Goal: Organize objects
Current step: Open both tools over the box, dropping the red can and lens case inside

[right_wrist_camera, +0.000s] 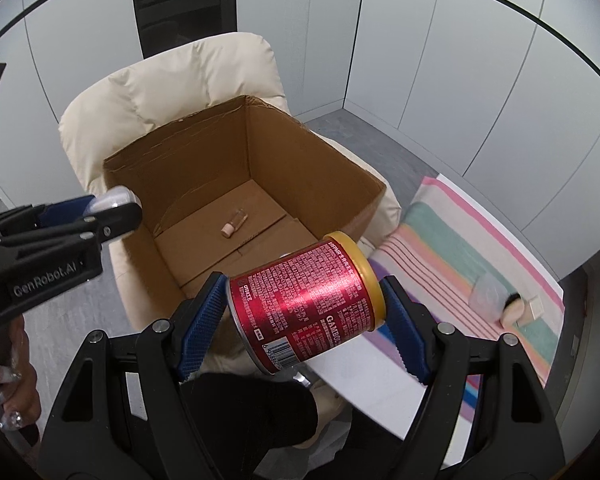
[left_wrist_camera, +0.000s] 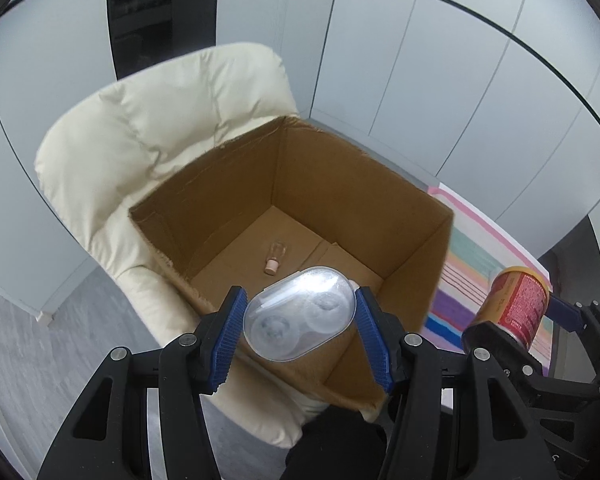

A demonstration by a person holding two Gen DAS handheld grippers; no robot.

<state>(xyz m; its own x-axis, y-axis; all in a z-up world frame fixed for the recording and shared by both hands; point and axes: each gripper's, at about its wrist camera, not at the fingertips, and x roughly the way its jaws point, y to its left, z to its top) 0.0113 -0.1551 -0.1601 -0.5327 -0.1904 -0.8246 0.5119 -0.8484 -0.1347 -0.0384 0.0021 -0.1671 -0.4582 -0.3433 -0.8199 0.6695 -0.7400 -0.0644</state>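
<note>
Left fingers (left_wrist_camera: 231, 340) clamp clear case (left_wrist_camera: 300, 312); right fingers (right_wrist_camera: 202, 320) clamp red can (right_wrist_camera: 304, 306).

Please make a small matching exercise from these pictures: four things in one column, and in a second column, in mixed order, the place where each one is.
Things
1. red can
2. clear plastic case
3. small glass bottle
4. cardboard box

Places
A. lying on the floor of the box
B. held between the fingers of the right gripper
C. standing on the cream armchair
D. held between the fingers of the left gripper

Right pairs: 1-B, 2-D, 3-A, 4-C
</note>
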